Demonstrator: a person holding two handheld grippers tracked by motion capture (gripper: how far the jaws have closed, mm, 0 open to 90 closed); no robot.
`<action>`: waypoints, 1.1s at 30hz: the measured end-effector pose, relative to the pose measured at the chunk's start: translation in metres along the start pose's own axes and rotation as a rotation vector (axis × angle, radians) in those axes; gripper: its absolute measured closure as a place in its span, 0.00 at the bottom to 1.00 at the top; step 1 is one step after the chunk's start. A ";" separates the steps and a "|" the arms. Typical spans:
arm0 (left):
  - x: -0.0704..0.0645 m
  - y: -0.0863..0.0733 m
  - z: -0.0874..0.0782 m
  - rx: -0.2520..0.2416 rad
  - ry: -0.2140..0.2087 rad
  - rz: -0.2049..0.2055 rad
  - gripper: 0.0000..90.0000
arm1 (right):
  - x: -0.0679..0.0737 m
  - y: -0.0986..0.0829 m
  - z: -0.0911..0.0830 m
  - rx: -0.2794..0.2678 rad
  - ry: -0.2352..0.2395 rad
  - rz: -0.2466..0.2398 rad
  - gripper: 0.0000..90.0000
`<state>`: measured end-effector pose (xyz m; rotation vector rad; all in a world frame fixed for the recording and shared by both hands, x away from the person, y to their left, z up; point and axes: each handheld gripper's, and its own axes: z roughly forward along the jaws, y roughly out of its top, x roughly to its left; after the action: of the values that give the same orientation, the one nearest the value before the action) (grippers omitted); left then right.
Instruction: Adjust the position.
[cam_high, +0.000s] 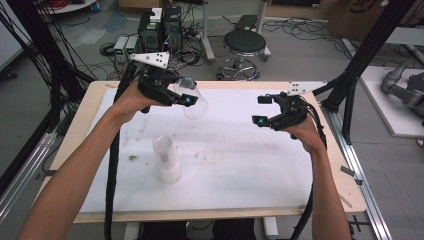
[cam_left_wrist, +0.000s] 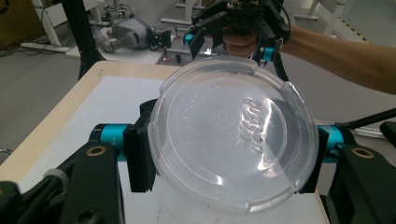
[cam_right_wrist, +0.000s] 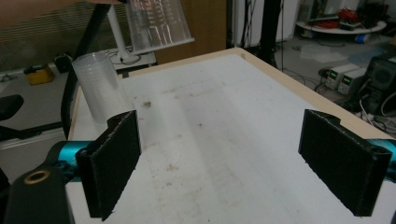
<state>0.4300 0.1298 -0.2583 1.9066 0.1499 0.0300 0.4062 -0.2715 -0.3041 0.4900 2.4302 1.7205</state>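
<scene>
One clear cup (cam_high: 192, 98) clamped in the left gripper (cam_high: 184, 92), tilted, mouth down-right; right gripper (cam_high: 263, 109) agape.

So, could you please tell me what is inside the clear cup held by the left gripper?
The clear cup looks empty; through its base the right gripper shows beyond. The left gripper covers part of its wall.

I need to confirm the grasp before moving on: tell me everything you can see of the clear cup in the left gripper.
The clear cup is thin, see-through plastic, tapered, with embossed lettering on its round base and no visible contents. The left gripper holds it in the air above the table's far left part, tipped on its side, its fingers pressing opposite walls. Nothing else touches it; the stack of cups stands apart, nearer the person.
</scene>
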 end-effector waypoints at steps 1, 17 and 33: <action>0.000 0.000 0.000 0.000 0.000 0.000 0.43 | 0.000 0.000 0.000 0.000 0.000 0.000 0.14; 0.000 -0.010 0.012 -0.057 0.002 -0.033 0.43 | 0.002 0.025 0.044 0.000 0.116 -0.060 0.14; -0.004 -0.008 0.018 -0.117 -0.017 -0.030 0.43 | 0.019 0.040 0.094 -0.085 0.159 -0.109 0.14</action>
<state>0.4267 0.1150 -0.2713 1.7872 0.1616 0.0021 0.4222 -0.1691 -0.2975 0.2142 2.4243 1.8726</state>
